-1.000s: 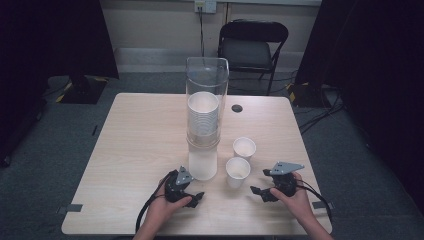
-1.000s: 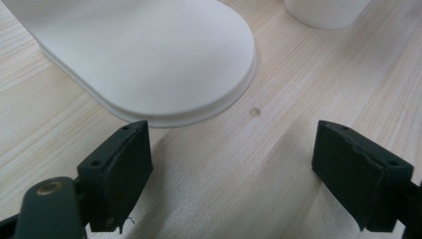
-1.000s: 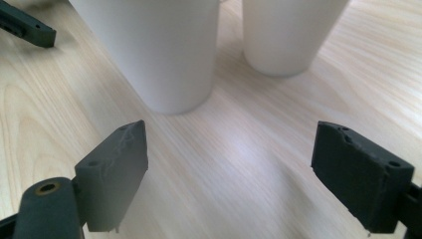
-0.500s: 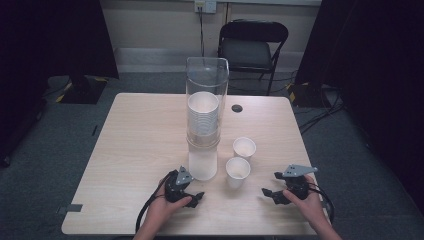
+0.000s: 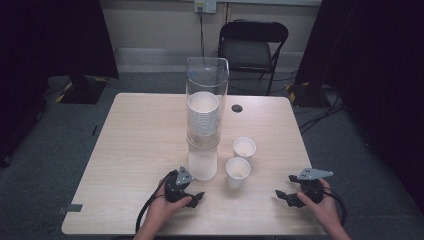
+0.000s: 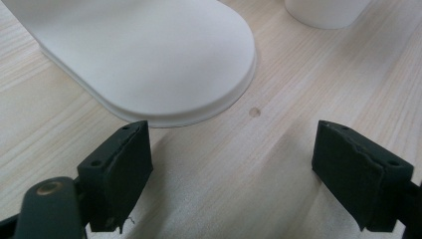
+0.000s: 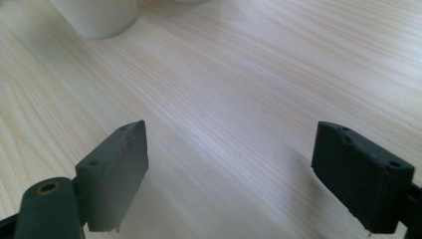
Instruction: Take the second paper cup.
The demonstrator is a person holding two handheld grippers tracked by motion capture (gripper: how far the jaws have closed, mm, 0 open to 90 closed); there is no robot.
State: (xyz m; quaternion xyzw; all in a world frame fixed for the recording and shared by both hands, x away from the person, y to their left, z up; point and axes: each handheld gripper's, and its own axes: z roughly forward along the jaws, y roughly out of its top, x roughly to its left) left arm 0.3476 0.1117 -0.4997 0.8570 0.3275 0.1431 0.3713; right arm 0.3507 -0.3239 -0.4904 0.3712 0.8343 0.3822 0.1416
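Standing on the pale wooden desk (image 5: 140, 145) are one clear cup dispenser (image 5: 206, 85), holding a single stack of white paper cups (image 5: 202, 115) on a white base (image 5: 202, 165), and two loose white paper cups: the nearer cup (image 5: 237, 171) just right of the base and the farther cup (image 5: 244, 148) just behind it, close together but whether they touch cannot be told. How many cups sit in the stack cannot be counted; only ribbed rims show. Two grippers rest low at the near edge, each in a hand. The left gripper (image 5: 196, 199) lies just in front of the dispenser base, its fingers (image 6: 119, 169) spread wide with nothing between them; in the left gripper view the rounded base (image 6: 149, 55) is cut off at the top. The right gripper (image 5: 283, 196) sits well right of the nearer cup, fingers (image 7: 117, 169) likewise released and bare desk between them; a cup bottom (image 7: 94, 17) is cropped at that view's top edge. One small dark round grommet (image 5: 237, 108) marks the desk's far side. Beyond, one black folding chair (image 5: 252, 47) stands on grey carpet against a light wall, with dark curtains on both sides; cables on the right floor are hard to make out
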